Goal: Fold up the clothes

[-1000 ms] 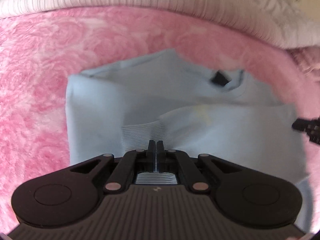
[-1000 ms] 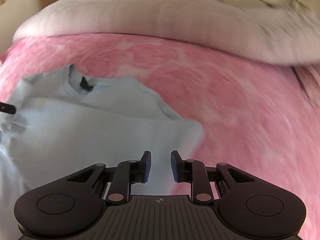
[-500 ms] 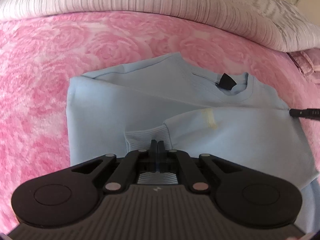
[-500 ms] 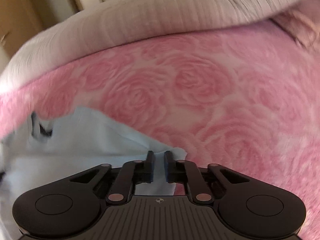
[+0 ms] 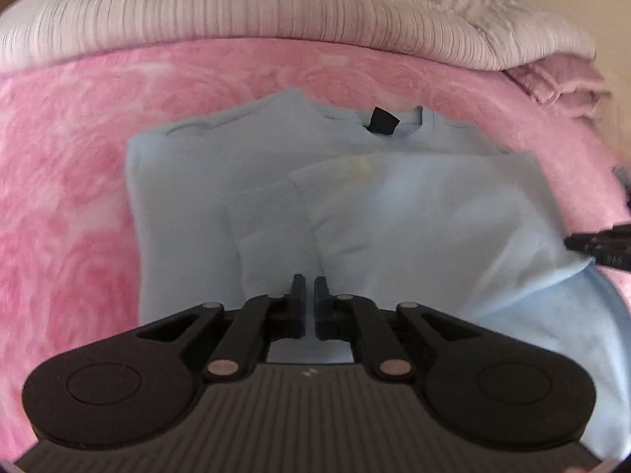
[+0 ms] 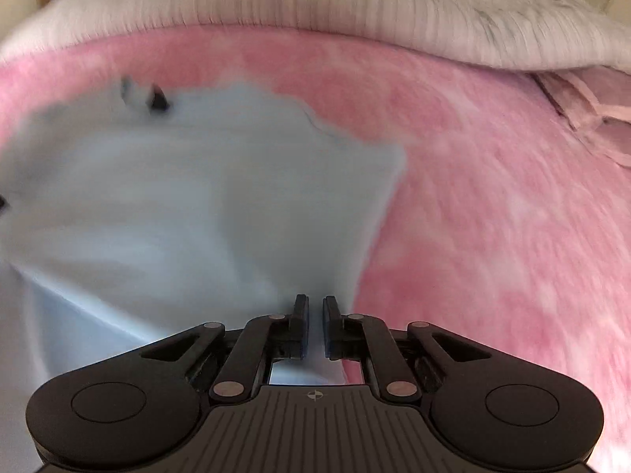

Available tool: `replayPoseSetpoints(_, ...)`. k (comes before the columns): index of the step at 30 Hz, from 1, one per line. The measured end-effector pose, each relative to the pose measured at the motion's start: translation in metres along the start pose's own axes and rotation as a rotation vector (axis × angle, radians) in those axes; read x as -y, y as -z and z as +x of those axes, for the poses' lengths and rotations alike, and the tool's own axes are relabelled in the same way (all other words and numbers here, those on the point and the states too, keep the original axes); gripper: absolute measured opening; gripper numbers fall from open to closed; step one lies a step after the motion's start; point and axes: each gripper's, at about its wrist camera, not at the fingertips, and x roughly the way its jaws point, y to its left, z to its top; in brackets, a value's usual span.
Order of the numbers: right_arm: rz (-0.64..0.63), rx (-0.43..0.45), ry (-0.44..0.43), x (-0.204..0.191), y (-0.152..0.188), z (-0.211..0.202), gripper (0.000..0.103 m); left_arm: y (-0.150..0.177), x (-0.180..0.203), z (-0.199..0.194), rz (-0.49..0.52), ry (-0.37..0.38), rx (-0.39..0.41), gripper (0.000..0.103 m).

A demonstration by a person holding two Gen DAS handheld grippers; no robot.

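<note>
A light blue sweatshirt (image 5: 244, 181) lies on a pink rose-patterned blanket (image 5: 67, 181), collar and black neck label (image 5: 383, 121) at the far end, both sleeves folded in over the body. My left gripper (image 5: 309, 287) is nearly shut on the sweatshirt's near part, with cloth between the fingers. My right gripper (image 6: 315, 307) is nearly shut on the sweatshirt's (image 6: 177, 205) right edge and lifts it; this view is blurred. The right gripper's tip also shows at the right edge of the left wrist view (image 5: 599, 244).
A white ribbed duvet (image 5: 276, 12) lies bunched along the far side of the blanket. A folded pink cloth (image 6: 591, 114) lies at the far right. The pink blanket (image 6: 493, 216) stretches to the right of the sweatshirt.
My right gripper has closed on the sweatshirt's right edge and raised it. My left gripper has pulled back a little and its fingers have parted slightly. Both views have shifted.
</note>
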Motion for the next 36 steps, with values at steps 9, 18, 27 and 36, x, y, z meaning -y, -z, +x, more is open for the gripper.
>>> replayPoseSetpoints(9,0.003,-0.042,0.114,-0.030,0.050,-0.016,0.007,0.034,-0.016,-0.029,0.036,0.016,0.055,0.004)
replayPoseSetpoints(18,-0.031,0.018,0.047,-0.047,0.093,-0.059,0.009,0.067,0.006,-0.064,0.085,0.010,0.117,0.004)
replayPoseSetpoints(27,0.009,0.020,-0.152,-0.117,0.113,-0.049,0.010,0.123,0.055,-0.078,0.194,-0.016,0.084,0.004)
replayPoseSetpoints(36,0.072,0.065,-0.056,-0.110,0.252,-0.164,0.010,0.227,0.057,-0.166,0.032,-0.123,0.116,0.004)
